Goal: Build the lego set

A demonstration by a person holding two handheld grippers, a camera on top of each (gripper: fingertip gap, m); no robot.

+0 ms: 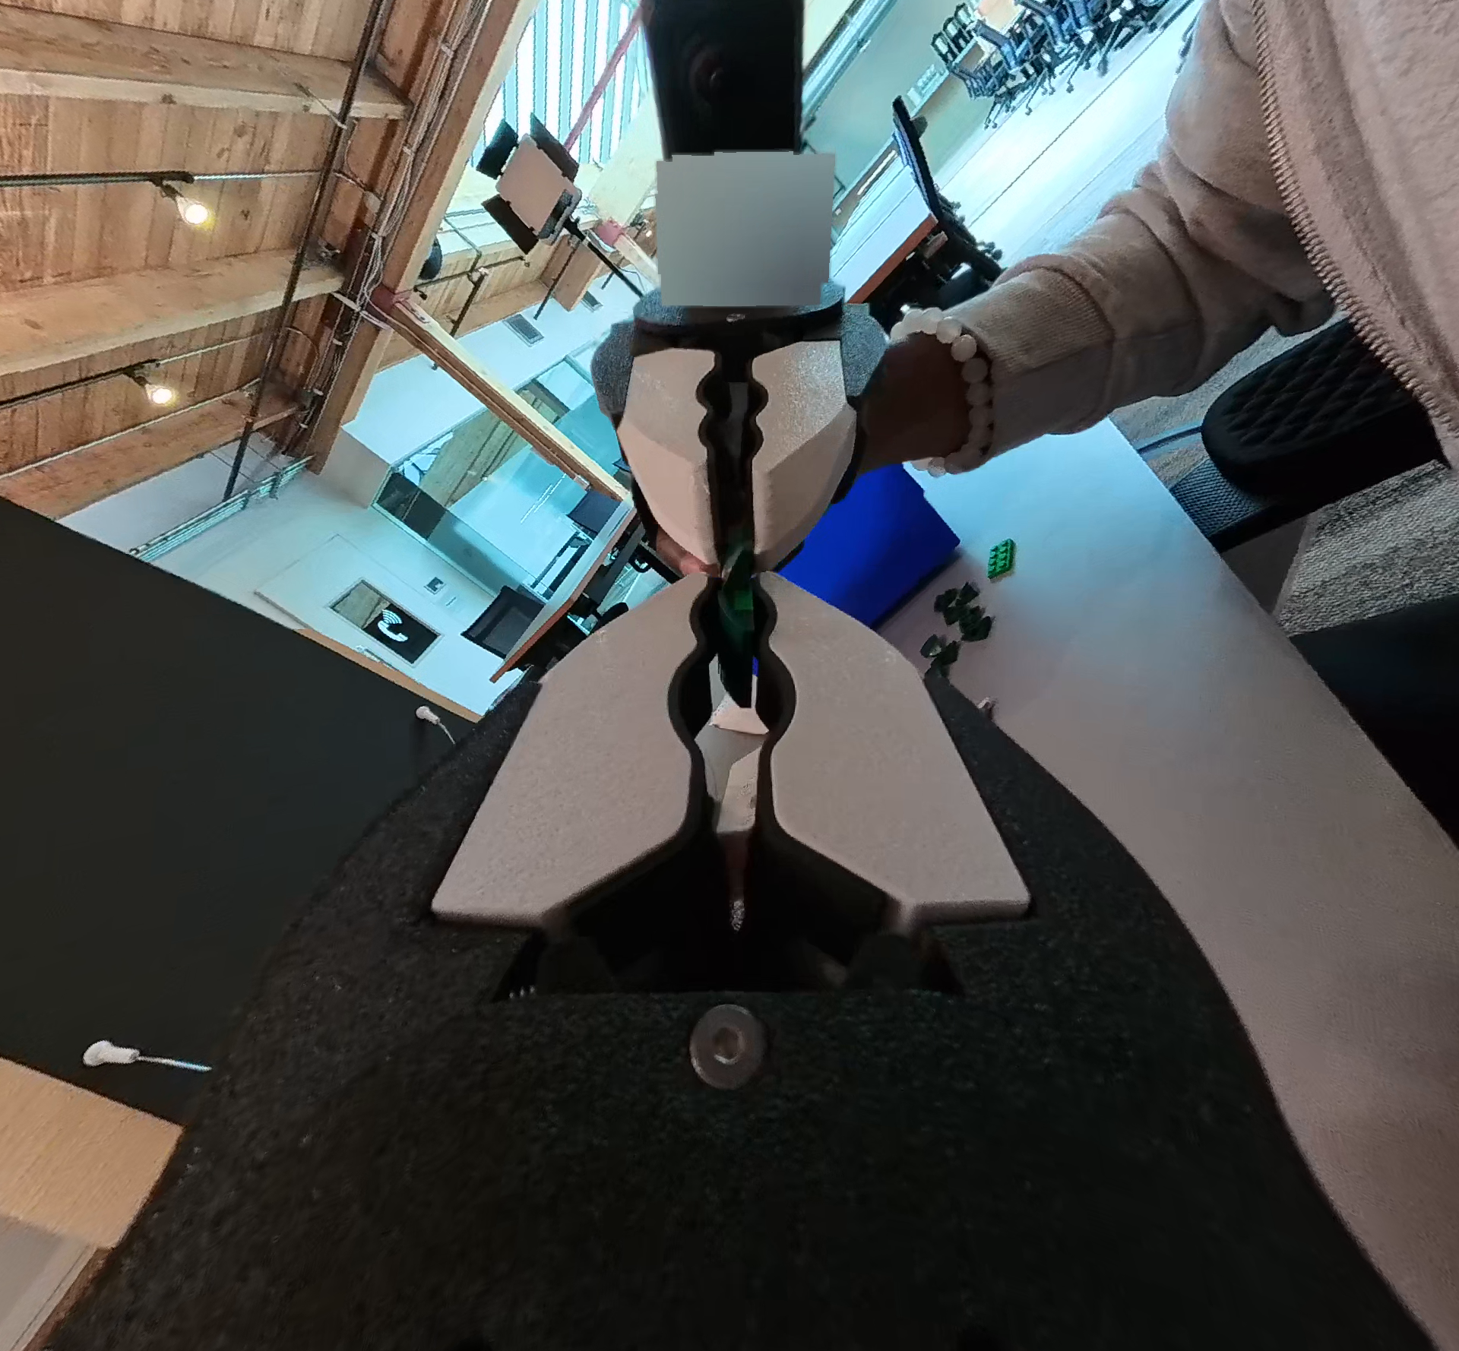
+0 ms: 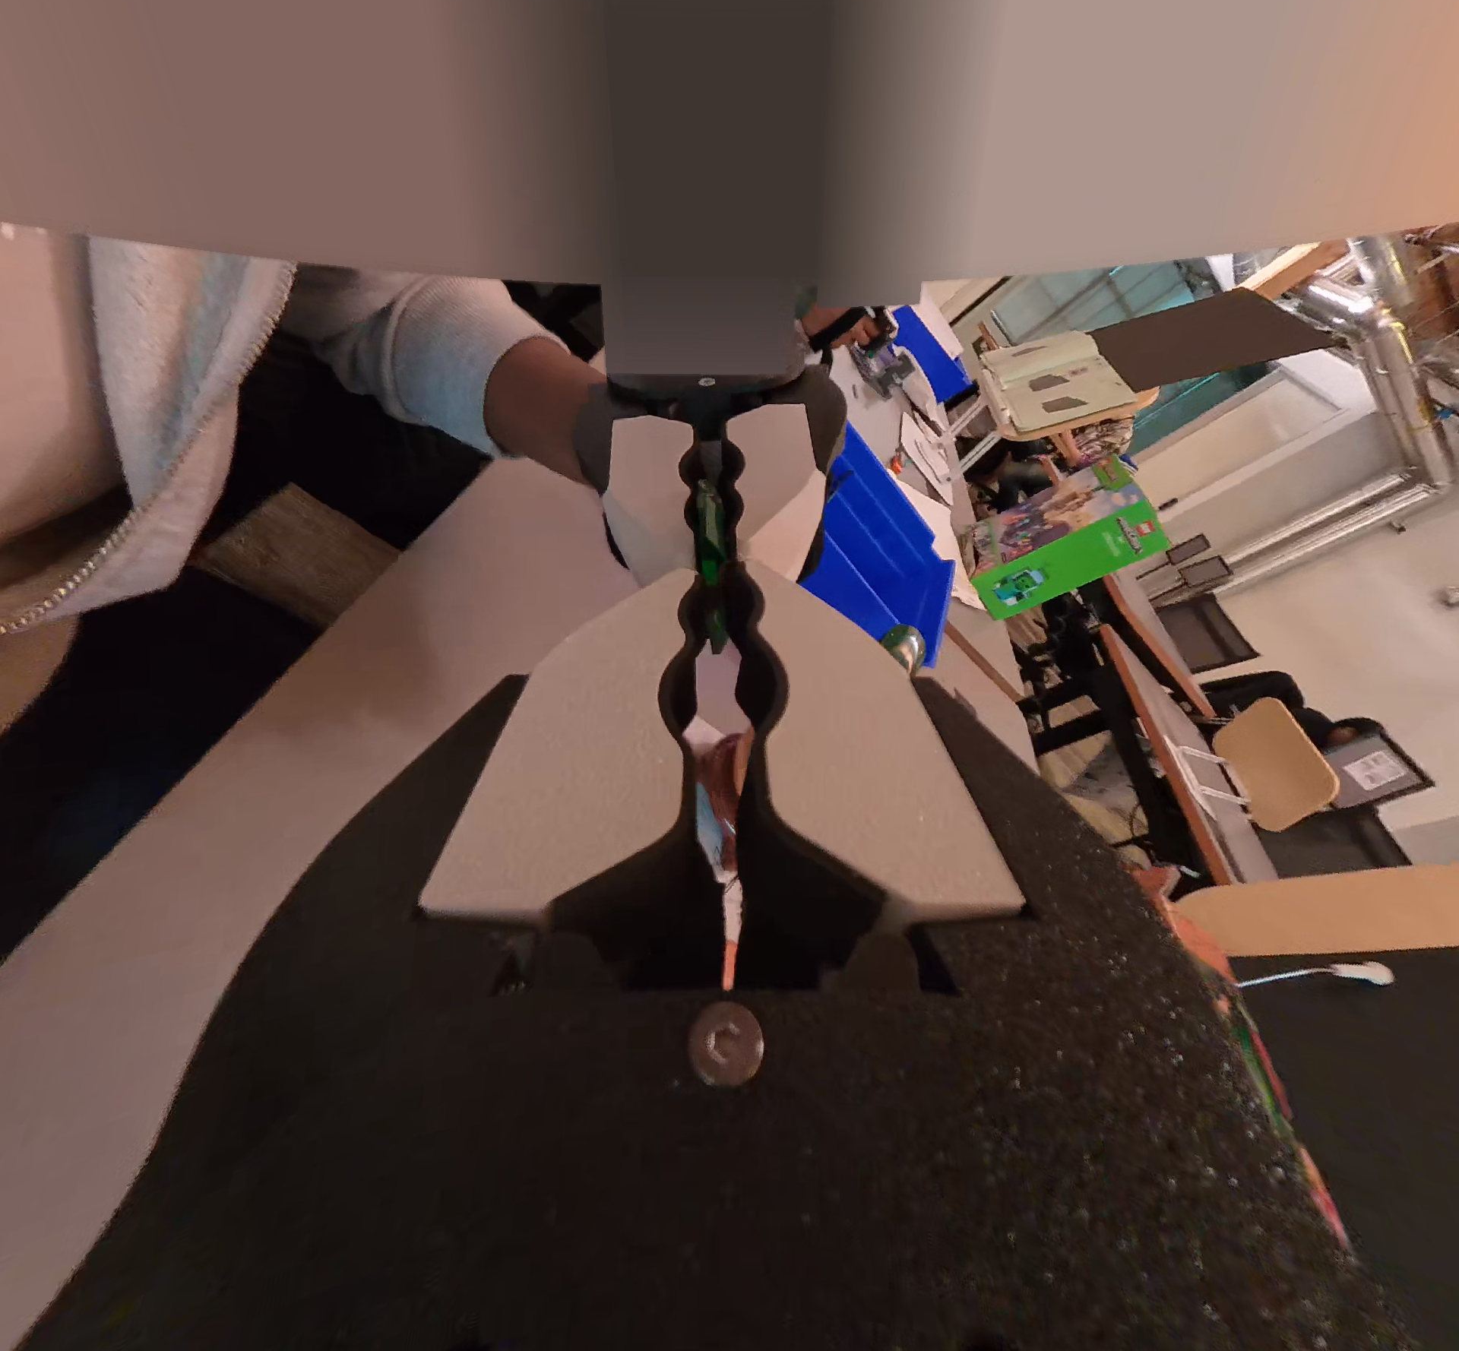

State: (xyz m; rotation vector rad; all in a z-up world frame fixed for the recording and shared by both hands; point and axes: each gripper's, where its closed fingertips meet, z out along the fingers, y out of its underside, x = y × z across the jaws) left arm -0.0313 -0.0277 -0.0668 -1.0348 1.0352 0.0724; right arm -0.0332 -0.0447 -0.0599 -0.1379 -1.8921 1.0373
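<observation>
My two grippers meet tip to tip in the air above the white table point(image 1: 1121, 689). My left gripper point(image 1: 733, 593) is shut on a thin green lego piece point(image 1: 734, 614), seen edge-on between its pads. My right gripper point(image 1: 730, 557) faces it from above and pinches the same green piece. In the right wrist view my right gripper point(image 2: 714, 585) is shut on the green piece point(image 2: 708, 524), which also runs up between the left gripper's point(image 2: 710, 551) pads. I cannot tell whether it is one piece or two joined.
A bright green plate point(image 1: 1001, 561) and several small dark green pieces point(image 1: 959, 614) lie on the table. A blue bin point(image 2: 876, 547) stands behind the grippers. A green lego box point(image 2: 1058, 547) sits further right. A person's hand with a bead bracelet point(image 1: 967, 397) holds the right gripper. Left and right tips are no more than a few centimetres apart.
</observation>
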